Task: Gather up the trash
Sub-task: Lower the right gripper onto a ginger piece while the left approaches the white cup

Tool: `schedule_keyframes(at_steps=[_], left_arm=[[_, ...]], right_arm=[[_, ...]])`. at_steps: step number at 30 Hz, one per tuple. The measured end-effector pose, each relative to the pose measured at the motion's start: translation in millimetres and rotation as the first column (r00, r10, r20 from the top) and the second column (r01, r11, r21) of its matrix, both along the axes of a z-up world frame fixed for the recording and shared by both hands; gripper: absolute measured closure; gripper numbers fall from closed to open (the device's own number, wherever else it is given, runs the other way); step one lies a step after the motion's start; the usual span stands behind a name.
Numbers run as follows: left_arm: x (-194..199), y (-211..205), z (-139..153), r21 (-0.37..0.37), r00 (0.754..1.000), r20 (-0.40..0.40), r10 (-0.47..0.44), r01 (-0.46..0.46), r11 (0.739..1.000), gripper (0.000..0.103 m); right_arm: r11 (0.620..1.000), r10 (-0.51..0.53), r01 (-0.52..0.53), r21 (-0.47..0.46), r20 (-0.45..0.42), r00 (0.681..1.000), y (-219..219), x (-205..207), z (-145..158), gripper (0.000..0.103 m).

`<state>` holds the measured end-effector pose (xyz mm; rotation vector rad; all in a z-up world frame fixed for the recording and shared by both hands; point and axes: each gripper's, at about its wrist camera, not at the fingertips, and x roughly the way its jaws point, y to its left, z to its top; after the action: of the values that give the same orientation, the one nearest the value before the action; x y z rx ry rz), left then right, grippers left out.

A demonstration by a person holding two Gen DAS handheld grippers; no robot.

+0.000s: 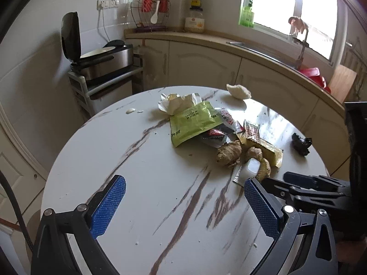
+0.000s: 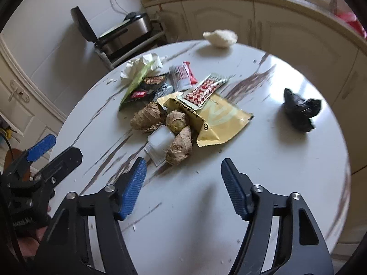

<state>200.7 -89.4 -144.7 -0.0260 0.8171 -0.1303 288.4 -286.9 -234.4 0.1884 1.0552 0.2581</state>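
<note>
A heap of trash lies on the round white marbled table (image 1: 142, 151): a green wrapper (image 1: 195, 121), crumpled foil and tissue (image 1: 176, 102), a yellow packet (image 2: 220, 119), a red-checked wrapper (image 2: 206, 90), a small white cup (image 2: 160, 138) and three ginger pieces (image 2: 146, 116). A crumpled black bag (image 2: 298, 110) lies apart on the right. A white wad (image 2: 220, 37) sits at the far edge. My left gripper (image 1: 183, 183) is open over bare table, left of the heap. My right gripper (image 2: 183, 162) is open just short of the nearest ginger, nothing between its fingers.
An open cooker (image 1: 103, 57) stands on a grey rack beyond the table's left side. Cream cabinets and a counter (image 1: 206, 39) with a sink, bottles and a dish rack curve behind. A small white spill (image 1: 130, 110) marks the table's far left.
</note>
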Motion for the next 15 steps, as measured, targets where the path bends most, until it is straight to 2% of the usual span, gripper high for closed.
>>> schedule_keyframes(at_steps=[5,15], left_arm=[[15,-2,-9,0.002,1.000,-0.009,-0.014,0.014,1.000,0.001],[28,-13,-23,0.001,0.999,-0.023,-0.036,0.036,0.999,0.002]], right_arm=[[0.999,-0.014,0.015,0.034,-0.015,1.000,-4,11,-8,0.052],[1.000,0.025,-0.025,-0.014,0.001,1.000,12,20,-9,0.072]])
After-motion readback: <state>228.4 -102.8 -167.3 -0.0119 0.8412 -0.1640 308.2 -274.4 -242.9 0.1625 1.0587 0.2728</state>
